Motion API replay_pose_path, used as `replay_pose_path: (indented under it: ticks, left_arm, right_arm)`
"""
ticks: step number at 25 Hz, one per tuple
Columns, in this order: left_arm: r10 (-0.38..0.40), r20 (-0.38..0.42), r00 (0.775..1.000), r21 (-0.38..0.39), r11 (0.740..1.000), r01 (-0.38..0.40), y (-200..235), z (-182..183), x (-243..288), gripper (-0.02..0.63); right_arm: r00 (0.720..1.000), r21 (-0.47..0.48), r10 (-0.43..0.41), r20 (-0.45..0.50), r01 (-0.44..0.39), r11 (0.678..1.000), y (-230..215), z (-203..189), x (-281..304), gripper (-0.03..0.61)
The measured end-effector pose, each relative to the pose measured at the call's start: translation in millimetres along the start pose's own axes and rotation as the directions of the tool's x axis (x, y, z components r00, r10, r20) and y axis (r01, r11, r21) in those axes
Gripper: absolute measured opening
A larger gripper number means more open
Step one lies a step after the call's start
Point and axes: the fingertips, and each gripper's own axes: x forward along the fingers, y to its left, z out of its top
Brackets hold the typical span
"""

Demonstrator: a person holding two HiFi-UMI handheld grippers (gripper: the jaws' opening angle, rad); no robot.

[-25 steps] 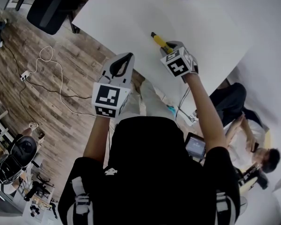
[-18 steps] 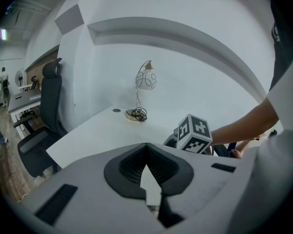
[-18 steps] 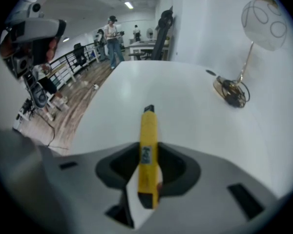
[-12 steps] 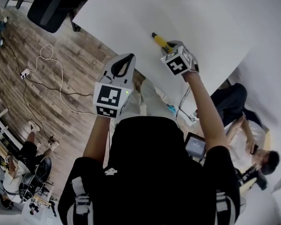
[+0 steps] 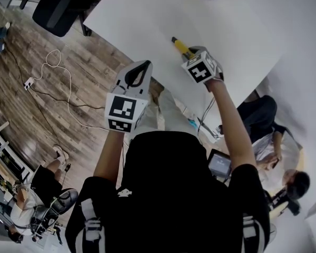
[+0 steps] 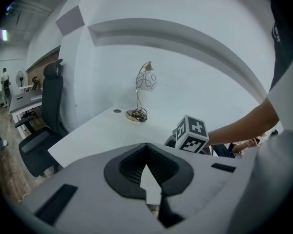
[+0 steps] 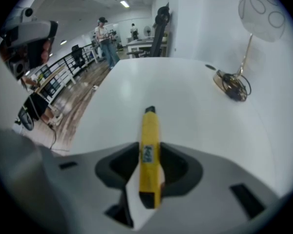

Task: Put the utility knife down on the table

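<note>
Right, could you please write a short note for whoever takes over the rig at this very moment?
Left gripper: fingers shut, nothing between them, held by the near edge of the white table.
Right gripper: shut on the yellow utility knife, gripped toward its rear end, with its tip pointing ahead over the table.
Done: the knife is over the table, close to the near edge. Whether it touches the surface cannot be told.
Left: lower the knife flat onto the table, open the fingers, and back away.
The lamp stands at the far end, well clear.
</note>
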Motion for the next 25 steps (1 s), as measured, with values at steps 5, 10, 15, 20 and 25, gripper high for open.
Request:
replay_pose_path:
  ticks: [5,10,15,20,25]
  left_arm:
    - [0.006,0.008,1.0,0.004,1.0,-0.006,0.8,1.8,-2.0,0.017]
    - [0.01,0.024,1.0,0.015,1.0,-0.011,0.4,8.7,-4.0,0.017]
    - [0.017,0.044,0.999,0.031,0.999,-0.018,0.0,19.5,-12.2,0.017]
    - [0.03,0.077,0.997,0.034,0.999,-0.033,1.0,31.2,-24.6,0.017]
    - [0.033,0.113,0.993,0.049,0.998,-0.039,-5.2,45.9,-33.2,0.017]
  right_arm:
    - [1.0,0.015,0.0,0.017,-0.001,1.0,-1.0,-0.6,-0.9,0.15]
    - [0.998,0.04,-0.012,0.058,0.01,0.999,-6.0,6.7,-12.5,0.15]
    - [0.995,0.055,-0.032,0.095,0.027,0.998,-6.9,16.0,-29.7,0.144]
    - [0.983,0.046,-0.081,0.166,0.074,0.996,-3.3,32.8,-58.2,0.098]
    - [0.954,0.095,-0.126,0.273,0.103,0.99,-0.5,52.9,-92.3,0.061]
